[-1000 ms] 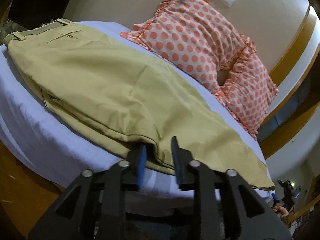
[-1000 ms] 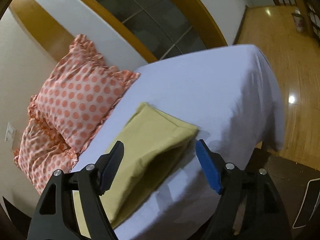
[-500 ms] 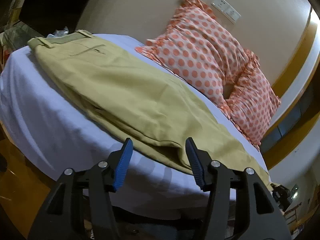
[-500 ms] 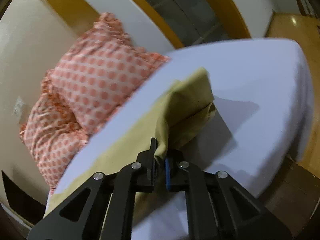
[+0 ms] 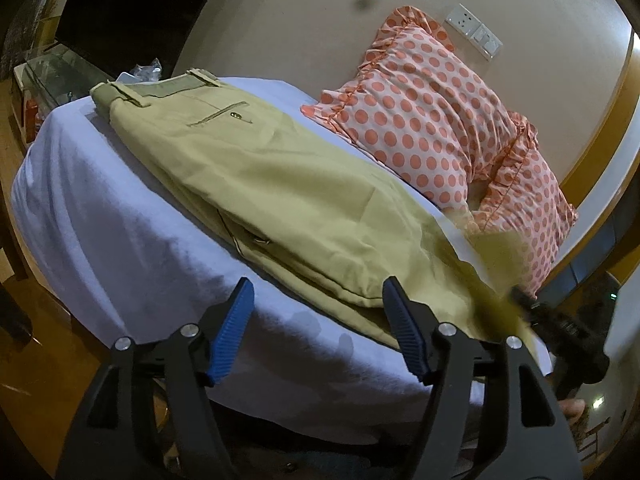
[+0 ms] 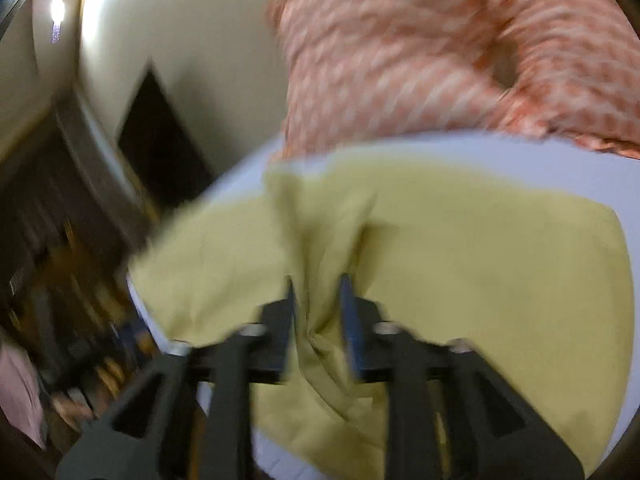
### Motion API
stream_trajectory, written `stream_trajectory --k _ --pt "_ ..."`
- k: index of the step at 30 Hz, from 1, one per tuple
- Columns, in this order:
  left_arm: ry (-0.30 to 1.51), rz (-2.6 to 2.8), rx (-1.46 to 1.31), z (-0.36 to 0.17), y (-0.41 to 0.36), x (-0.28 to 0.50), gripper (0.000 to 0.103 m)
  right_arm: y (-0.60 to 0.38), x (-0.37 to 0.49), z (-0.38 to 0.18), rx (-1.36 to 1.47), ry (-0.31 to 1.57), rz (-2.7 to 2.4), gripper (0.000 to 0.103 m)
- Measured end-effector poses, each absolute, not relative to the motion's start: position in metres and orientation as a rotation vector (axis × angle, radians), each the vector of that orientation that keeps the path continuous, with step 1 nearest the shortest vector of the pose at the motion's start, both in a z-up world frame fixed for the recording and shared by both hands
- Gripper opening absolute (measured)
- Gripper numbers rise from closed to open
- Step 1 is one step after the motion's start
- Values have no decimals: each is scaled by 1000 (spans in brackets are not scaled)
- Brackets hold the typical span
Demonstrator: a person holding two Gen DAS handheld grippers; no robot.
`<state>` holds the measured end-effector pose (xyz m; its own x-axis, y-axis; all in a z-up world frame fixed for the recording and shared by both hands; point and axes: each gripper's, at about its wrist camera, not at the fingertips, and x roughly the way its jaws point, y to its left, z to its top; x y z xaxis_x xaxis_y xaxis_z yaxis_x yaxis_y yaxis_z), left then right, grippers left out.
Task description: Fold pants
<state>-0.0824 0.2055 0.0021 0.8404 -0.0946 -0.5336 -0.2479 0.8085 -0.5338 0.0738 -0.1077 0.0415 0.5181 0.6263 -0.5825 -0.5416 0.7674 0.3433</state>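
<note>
Khaki pants (image 5: 272, 184) lie lengthwise on a white-sheeted bed (image 5: 100, 216), waistband at the far left, legs running right. My left gripper (image 5: 316, 332) is open and empty, just off the near edge of the bed in front of the pants' folded side. My right gripper (image 6: 318, 312) is shut on a bunch of the pants' leg fabric (image 6: 460, 264) and holds it lifted; that view is blurred by motion. The right gripper also shows at the right of the left wrist view (image 5: 520, 300), with raised cloth on it.
Two orange polka-dot pillows (image 5: 424, 116) lean on the wall behind the pants. A glass-topped stand (image 5: 52, 76) sits beyond the bed's left end. Wooden floor (image 5: 24, 364) lies below the near bed edge. A wall socket (image 5: 474, 30) is above the pillows.
My left gripper let go of the pants' edge, opened wide and drew back. My right gripper closed on the leg end and swung it up and toward the waistband side.
</note>
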Motion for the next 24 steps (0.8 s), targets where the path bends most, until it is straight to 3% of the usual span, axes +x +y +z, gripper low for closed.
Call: stream_trajectory --k 1,2,5,15,24 --pt "581 84 -627 2 206 -82 67 -103 70 39 109 749 699 64" --pt "583 81 -623 3 207 -81 68 -105 65 39 112 734 702 73" --pt "580 75 -621 3 210 -79 71 -121 58 46 156 693 695 83" --pt "566 58 -708 2 219 -72 76 -153 69 35 278 752 638 84" --pt "553 -18 -903 -3 224 -58 89 -140 69 26 277 769 676 85"
